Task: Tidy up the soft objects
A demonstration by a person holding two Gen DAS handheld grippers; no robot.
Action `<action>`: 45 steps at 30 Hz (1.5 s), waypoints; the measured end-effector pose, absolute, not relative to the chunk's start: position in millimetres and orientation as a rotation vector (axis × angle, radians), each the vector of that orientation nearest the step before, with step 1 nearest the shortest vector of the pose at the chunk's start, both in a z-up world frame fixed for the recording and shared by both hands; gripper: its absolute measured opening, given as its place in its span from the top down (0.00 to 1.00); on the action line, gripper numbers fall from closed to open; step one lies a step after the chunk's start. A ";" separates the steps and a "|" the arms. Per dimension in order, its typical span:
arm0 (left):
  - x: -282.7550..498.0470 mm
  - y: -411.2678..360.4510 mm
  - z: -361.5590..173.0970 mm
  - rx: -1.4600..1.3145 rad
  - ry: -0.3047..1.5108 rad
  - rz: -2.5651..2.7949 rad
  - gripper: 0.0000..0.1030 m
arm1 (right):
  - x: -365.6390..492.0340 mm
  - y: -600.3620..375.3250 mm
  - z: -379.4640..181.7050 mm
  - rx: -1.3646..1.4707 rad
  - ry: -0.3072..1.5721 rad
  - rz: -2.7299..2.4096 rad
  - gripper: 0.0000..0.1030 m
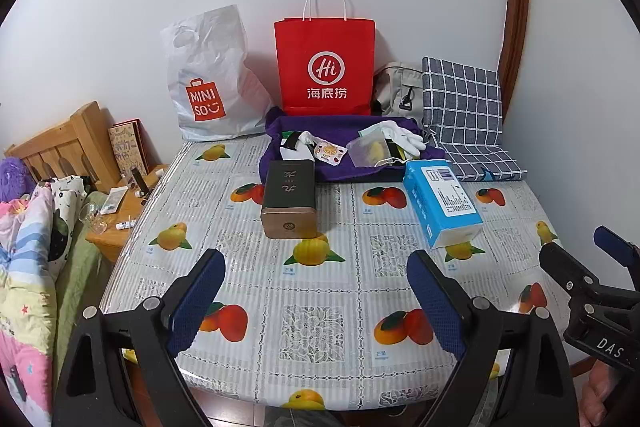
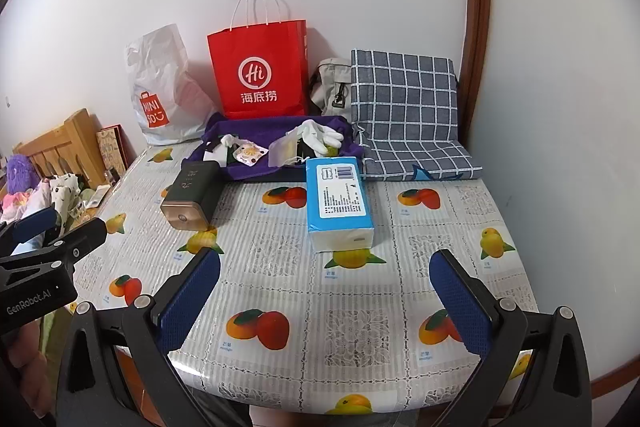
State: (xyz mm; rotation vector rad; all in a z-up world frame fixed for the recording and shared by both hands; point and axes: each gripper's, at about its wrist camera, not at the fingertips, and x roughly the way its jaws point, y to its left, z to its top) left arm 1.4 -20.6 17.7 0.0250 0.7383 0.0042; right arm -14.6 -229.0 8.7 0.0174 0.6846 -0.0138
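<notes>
Both tongs point(image 1: 316, 301) point(image 2: 326, 301) agape; tissue pack point(image 1: 442, 201) lengthwise twd wall

Grey bag point(image 1: 396, 87) mostly hidden (backpack, maybe).

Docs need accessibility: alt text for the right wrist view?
The right tool hangs open above a fruit-print tablecloth, aimed at a blue tissue pack and a dark tin. Behind sit a purple cloth with white gloves and a red paper bag.
</notes>
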 end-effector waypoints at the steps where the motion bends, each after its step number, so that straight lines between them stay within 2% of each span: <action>1: 1.2 -20.3 18.0 0.025 0.738 0.003 0.11 | -15.0 -229.2 8.8 0.018 0.684 -0.014 0.00; 45: 1.3 -18.9 17.4 0.025 0.738 0.004 0.10 | -18.1 -225.7 11.2 0.023 0.679 -0.006 0.00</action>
